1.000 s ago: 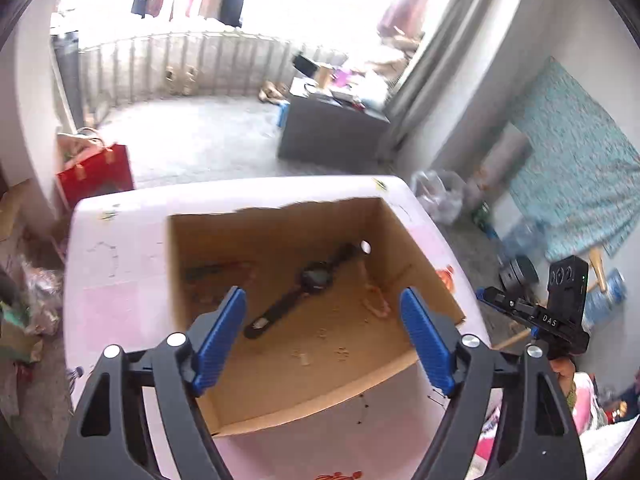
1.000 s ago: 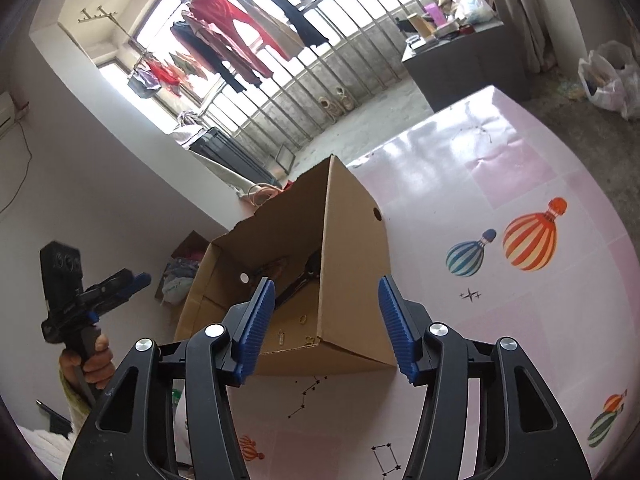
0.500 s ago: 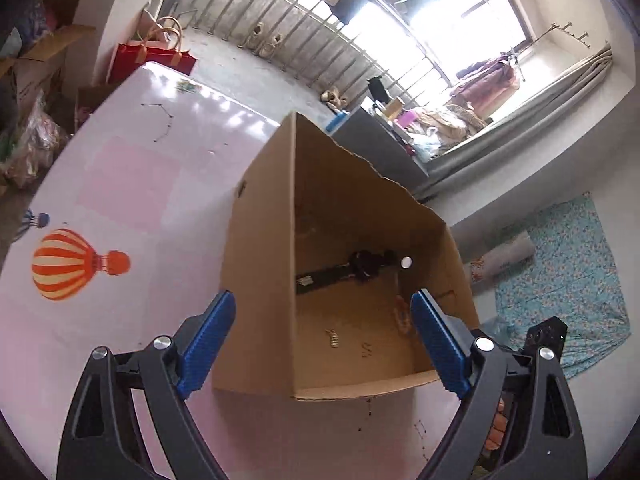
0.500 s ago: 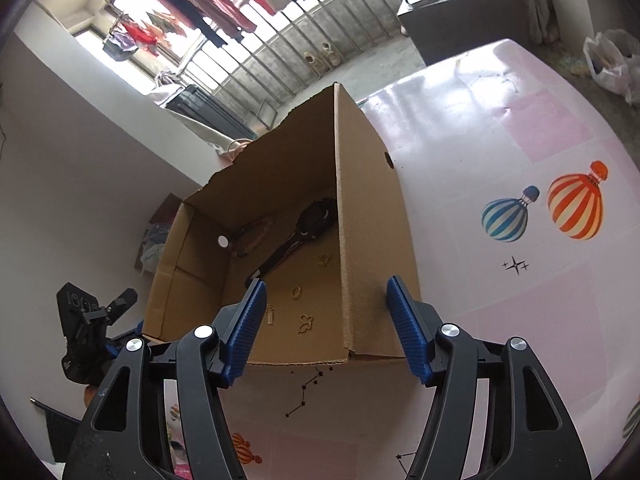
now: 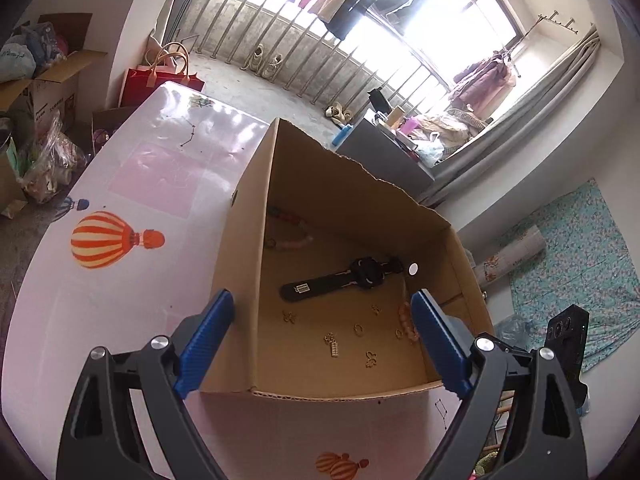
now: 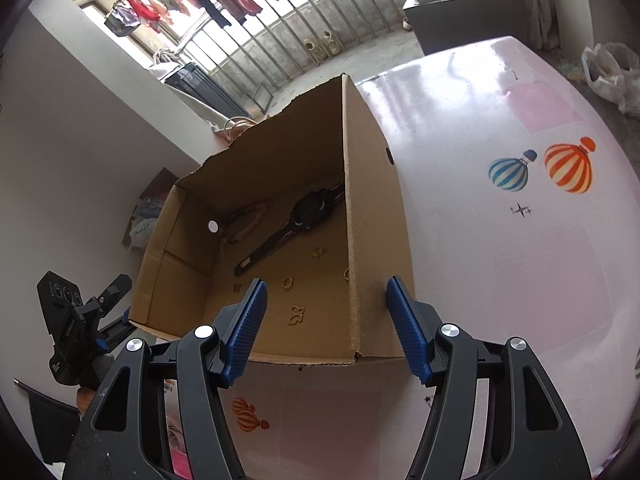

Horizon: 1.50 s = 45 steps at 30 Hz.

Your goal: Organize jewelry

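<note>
With each open, empty hand-held gripper [image 5: 322, 328] [image 6: 326, 320] straddling a brown cardboard box [image 5: 240, 272] wall at lower centre, I risked tipping it and scattering the small gold earrings [image 5: 332, 344].

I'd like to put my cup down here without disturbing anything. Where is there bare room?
The pink table is bare beside the box, out by the balloon prints, and on its other side. Inside the box it is crowded: a watch, a bead bracelet and small gold pieces cover the floor.
</note>
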Each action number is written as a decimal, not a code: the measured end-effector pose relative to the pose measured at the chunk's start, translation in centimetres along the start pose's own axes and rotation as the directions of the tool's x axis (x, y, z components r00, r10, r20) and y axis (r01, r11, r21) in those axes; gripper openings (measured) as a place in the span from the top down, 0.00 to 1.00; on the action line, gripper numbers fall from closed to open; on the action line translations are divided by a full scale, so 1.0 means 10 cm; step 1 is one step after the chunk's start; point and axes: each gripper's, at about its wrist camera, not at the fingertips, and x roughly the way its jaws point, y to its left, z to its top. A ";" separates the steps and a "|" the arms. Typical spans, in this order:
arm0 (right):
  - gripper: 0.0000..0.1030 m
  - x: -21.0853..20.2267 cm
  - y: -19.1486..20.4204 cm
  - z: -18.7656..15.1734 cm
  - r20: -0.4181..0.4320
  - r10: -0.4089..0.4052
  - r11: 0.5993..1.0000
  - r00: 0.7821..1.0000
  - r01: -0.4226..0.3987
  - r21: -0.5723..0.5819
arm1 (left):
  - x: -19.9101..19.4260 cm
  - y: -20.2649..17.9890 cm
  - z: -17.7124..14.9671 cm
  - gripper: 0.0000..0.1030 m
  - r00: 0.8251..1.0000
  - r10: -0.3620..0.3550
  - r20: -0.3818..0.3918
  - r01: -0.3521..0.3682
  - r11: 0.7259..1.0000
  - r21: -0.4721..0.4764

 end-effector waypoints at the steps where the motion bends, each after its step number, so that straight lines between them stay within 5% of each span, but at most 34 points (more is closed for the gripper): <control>1: 0.41 -0.03 0.01 -0.05 -0.002 -0.006 1.000 1.000 0.006 0.004 | -0.04 0.01 -0.04 0.15 1.000 -0.001 -0.006 0.001 1.000 -0.001; 10: 0.39 -0.33 0.01 -0.42 0.005 -0.022 1.000 1.000 0.022 -0.007 | -0.33 0.00 -0.33 0.15 1.000 0.009 -0.004 -0.009 0.999 -0.036; 21: 0.39 -0.34 -0.06 -0.40 0.047 0.024 0.999 0.999 -0.023 -0.028 | -0.45 -0.20 -0.57 0.15 0.994 0.107 0.013 -0.108 0.992 0.069; 25: 0.39 -0.49 -0.09 -0.44 0.105 0.052 0.998 0.993 -0.048 -0.034 | -0.67 -0.40 -0.74 0.14 0.970 0.208 0.124 -0.230 0.951 0.206; 30: 0.24 -0.93 -0.03 -0.76 0.267 -0.040 0.984 0.963 0.084 -0.155 | -0.96 -0.68 -1.00 0.08 0.957 0.221 0.186 -0.276 0.890 0.364; 33: 0.21 -1.02 -0.04 -1.01 0.297 -0.108 0.972 0.949 0.163 -0.169 | -0.99 -0.76 -1.18 0.06 0.963 0.227 0.146 -0.267 0.883 0.385; 37: 0.14 -0.97 0.05 -1.26 0.297 -0.112 0.973 0.948 0.165 -0.162 | -0.96 -0.86 -1.36 0.05 0.972 0.205 0.116 -0.235 0.885 0.403; 42: 0.09 -0.77 0.37 -1.37 0.334 -0.175 0.938 0.926 0.260 -0.229 | -0.86 -1.05 -1.45 0.05 0.953 0.262 0.151 -0.302 0.840 0.450; 45: 0.08 -0.70 0.49 -1.36 0.331 -0.186 0.930 0.925 0.275 -0.245 | -0.78 -1.09 -1.47 0.05 0.928 0.327 0.181 -0.374 0.818 0.438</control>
